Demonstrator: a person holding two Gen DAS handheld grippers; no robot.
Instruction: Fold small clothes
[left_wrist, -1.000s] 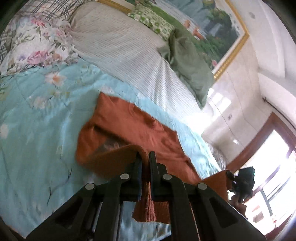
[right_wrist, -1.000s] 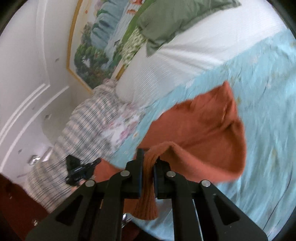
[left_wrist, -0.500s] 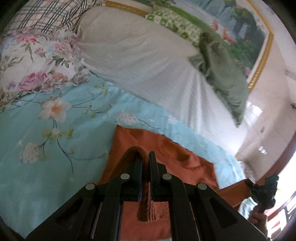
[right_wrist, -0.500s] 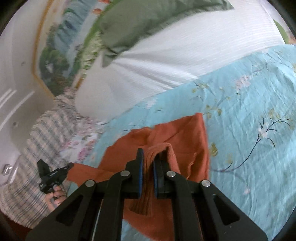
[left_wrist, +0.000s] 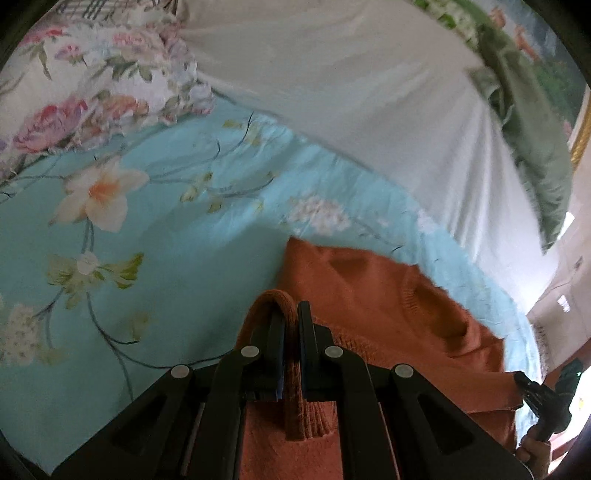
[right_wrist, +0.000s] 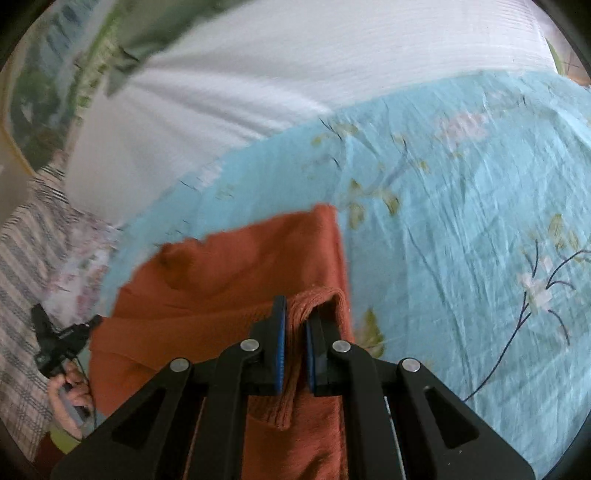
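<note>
Nearest, the left gripper (left_wrist: 291, 314) is clamped on a ribbed edge of the rust-orange knitted top (left_wrist: 373, 295), and the right gripper (right_wrist: 295, 310) pinches another ribbed edge of it. The garment lies partly doubled over on the turquoise floral bedspread (left_wrist: 166, 236) (neck opening towards the far side). Beyond sit a white ribbed bolster (left_wrist: 351, 92), a floral pillow (left_wrist: 92, 85) far left and a green pillow (left_wrist: 532, 147) far right.

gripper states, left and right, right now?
Left gripper: shut on the orange sweater.
Right gripper: shut on the same sweater's edge.
</note>
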